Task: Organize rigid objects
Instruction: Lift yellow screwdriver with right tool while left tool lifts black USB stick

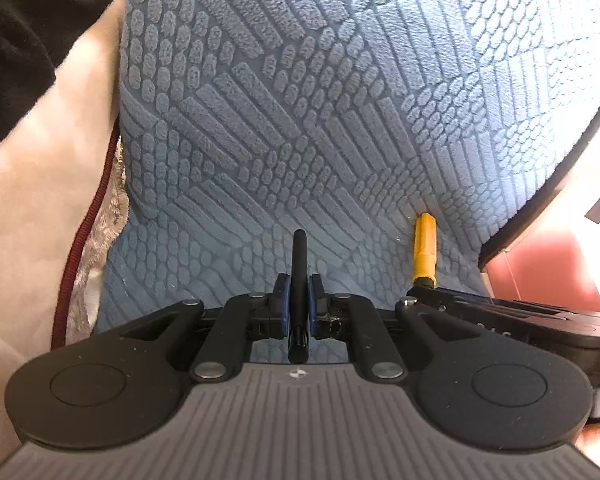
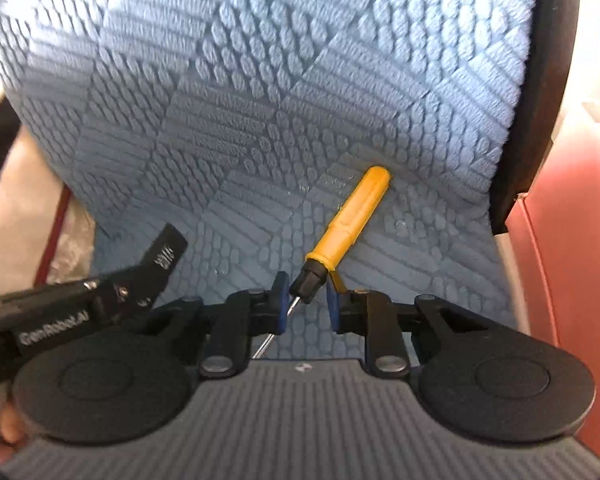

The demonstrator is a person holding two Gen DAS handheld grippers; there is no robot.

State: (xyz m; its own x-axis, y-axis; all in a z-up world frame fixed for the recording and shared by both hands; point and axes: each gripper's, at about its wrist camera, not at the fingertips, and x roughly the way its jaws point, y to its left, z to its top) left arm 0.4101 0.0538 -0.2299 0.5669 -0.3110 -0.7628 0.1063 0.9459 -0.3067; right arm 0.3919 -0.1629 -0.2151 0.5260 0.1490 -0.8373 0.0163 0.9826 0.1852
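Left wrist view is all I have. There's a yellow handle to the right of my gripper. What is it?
Observer: It's a yellow-handled screwdriver. The right wrist view shows its black collar and a thin metal shaft.
Operator: My left gripper is shut on the black stick. Where is the right one?
Observer: The right gripper straddles the screwdriver, with the black collar between its blue pads.
Operator: Is it clamped?
Observer: I cannot tell whether the pads press on it. The far end of the handle lies on the blue cloth, angled up and to the right.
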